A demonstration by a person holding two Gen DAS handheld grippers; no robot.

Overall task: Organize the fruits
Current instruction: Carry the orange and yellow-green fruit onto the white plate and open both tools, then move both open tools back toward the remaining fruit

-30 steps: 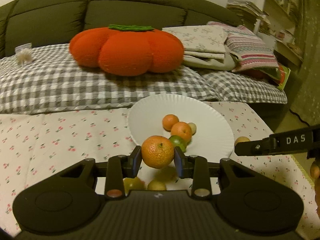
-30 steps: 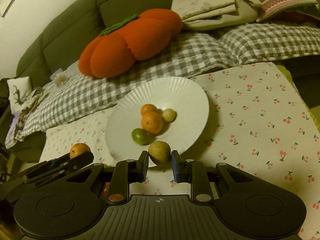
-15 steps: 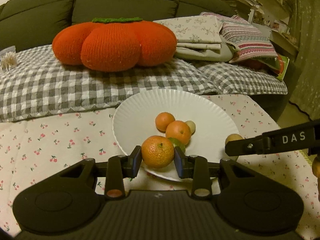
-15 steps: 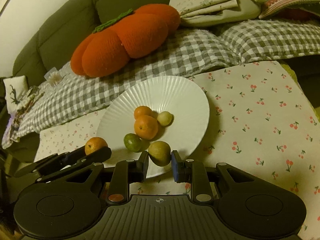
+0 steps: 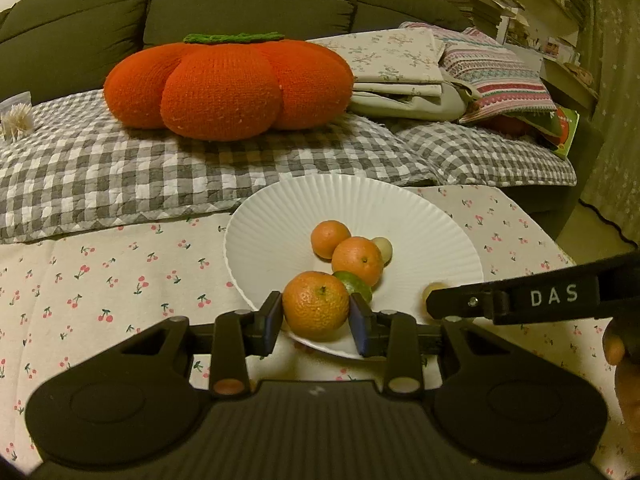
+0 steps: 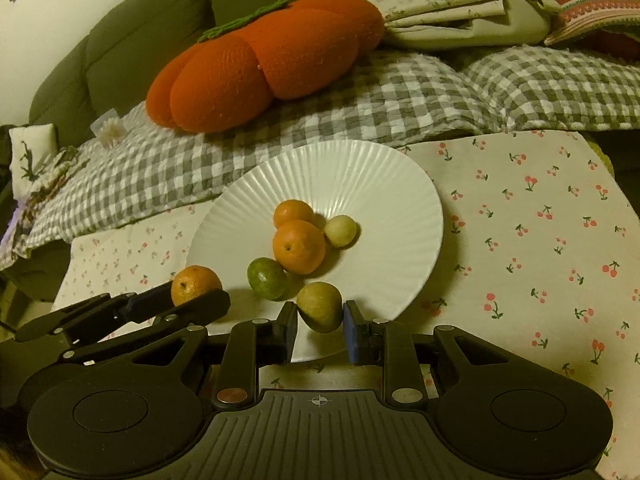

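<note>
A white ribbed plate (image 5: pixel 280 220) (image 6: pixel 360 176) lies on the cherry-print cloth and holds two oranges (image 5: pixel 357 260) (image 6: pixel 299 246), a green lime (image 6: pixel 266 279) and a small pale fruit (image 6: pixel 340 231). My left gripper (image 5: pixel 316 322) is shut on an orange (image 5: pixel 316 305) over the plate's near rim; that orange also shows in the right wrist view (image 6: pixel 196 284). My right gripper (image 6: pixel 320 328) is shut on a yellow-green fruit (image 6: pixel 320 306) over the plate's near edge. The right gripper reaches in from the right of the left wrist view (image 5: pixel 436 300).
A sofa with a grey checked quilt (image 5: pixel 120 168) runs behind the table, with an orange pumpkin cushion (image 5: pixel 228 84) and folded blankets (image 5: pixel 440 68) on it. The cloth-covered table (image 6: pixel 540 220) extends right of the plate. Shelves (image 5: pixel 560 20) stand at far right.
Both grippers moved forward toward the plate with their fruits held; the held fruits now hang over the plate's near rim.
</note>
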